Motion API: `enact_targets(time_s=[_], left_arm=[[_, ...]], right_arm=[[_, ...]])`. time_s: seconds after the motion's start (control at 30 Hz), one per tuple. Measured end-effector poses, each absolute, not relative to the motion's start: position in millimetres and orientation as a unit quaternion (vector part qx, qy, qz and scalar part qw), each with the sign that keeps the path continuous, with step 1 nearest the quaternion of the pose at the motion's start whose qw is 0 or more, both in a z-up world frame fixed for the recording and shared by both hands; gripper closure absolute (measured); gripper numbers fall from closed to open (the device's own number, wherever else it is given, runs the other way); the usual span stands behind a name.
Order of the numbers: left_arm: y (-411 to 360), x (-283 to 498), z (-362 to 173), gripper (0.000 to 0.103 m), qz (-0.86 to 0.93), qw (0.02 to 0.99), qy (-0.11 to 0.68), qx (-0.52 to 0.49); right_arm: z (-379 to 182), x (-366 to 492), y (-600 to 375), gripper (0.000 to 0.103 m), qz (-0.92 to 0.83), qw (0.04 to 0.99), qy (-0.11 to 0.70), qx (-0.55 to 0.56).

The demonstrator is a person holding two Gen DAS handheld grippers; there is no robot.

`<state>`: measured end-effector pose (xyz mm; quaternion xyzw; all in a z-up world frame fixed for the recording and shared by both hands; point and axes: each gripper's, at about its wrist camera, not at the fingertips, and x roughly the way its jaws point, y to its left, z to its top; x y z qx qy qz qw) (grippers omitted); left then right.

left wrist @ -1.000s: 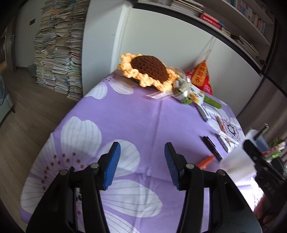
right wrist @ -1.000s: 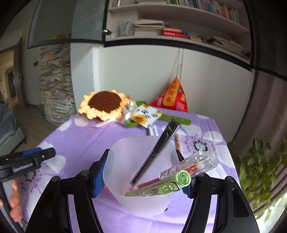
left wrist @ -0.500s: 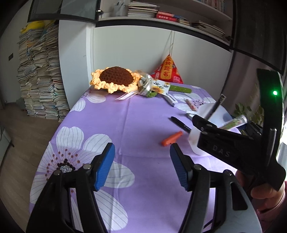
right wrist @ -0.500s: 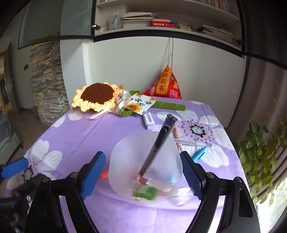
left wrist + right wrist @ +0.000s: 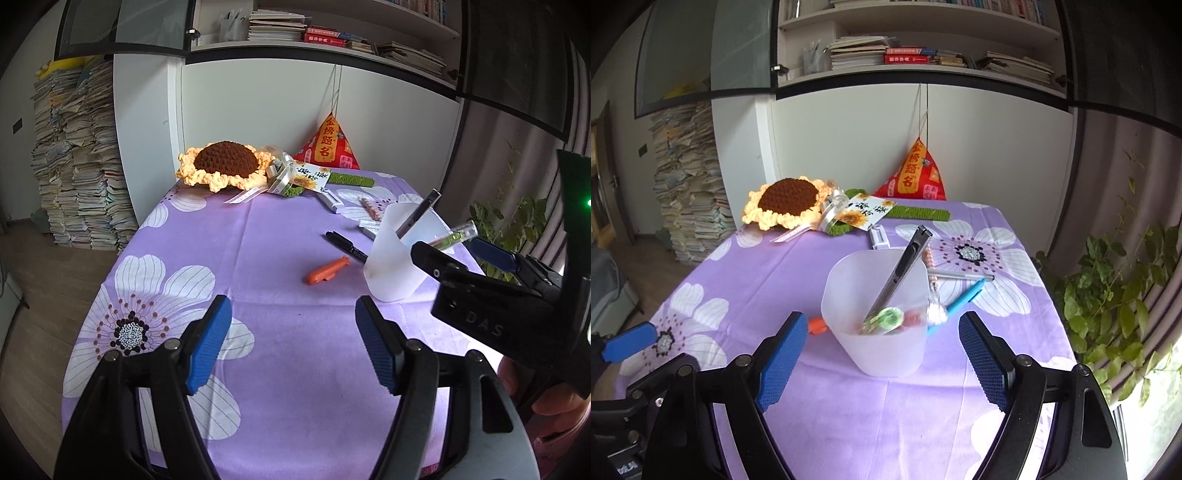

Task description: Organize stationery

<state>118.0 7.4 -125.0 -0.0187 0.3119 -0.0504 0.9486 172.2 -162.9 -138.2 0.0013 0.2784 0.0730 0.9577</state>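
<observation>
My right gripper stands wide, its blue pads either side of the frosted cup but clear of its walls; the cup rests upright on the purple flowered tablecloth just beyond the pads. My left gripper has just been opening and hangs wide over bare cloth with nothing between its jaws. Three things lean in the cup: one black utility knife with its long axis slanting up and to the far right, its tip above the rim; one clear tube tilted out over the right rim; and one green-ended piece low inside, which I cannot name. Loose on the cloth I count one orange cutter left of the cup, lying near-left to far-right; one black marker beside it, running far-left to near-right toward the cup's base; one blue pen to the right of the cup, pointing far-right; one grey pen lying across, left to right, behind it; and one white stapler farther back. A crocheted sunflower sits at the far left edge.
</observation>
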Motion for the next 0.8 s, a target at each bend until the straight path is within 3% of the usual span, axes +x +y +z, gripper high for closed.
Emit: enact_targets(time_s=[0.3, 0.53, 0.8], left_arm=[[-11.0, 108.9, -119.6, 0.032, -0.062, 0.949, 0.308, -0.013], [-25.5, 90.3, -105.6, 0.018, -0.046, 0.956, 0.289, -0.005], [-28.6, 68.1, -93.0, 0.016, -0.047, 0.962, 0.268, 0.000]], right_arm=[[-131.2, 131.7, -183.8, 0.019, 0.072, 0.959, 0.275, 0.004], [-117.7, 109.1, -198.1, 0.019, 0.023, 0.955, 0.294, 0.027], [-100.5, 85.1, -205.4, 0.019, 0.011, 0.959, 0.280, 0.034]])
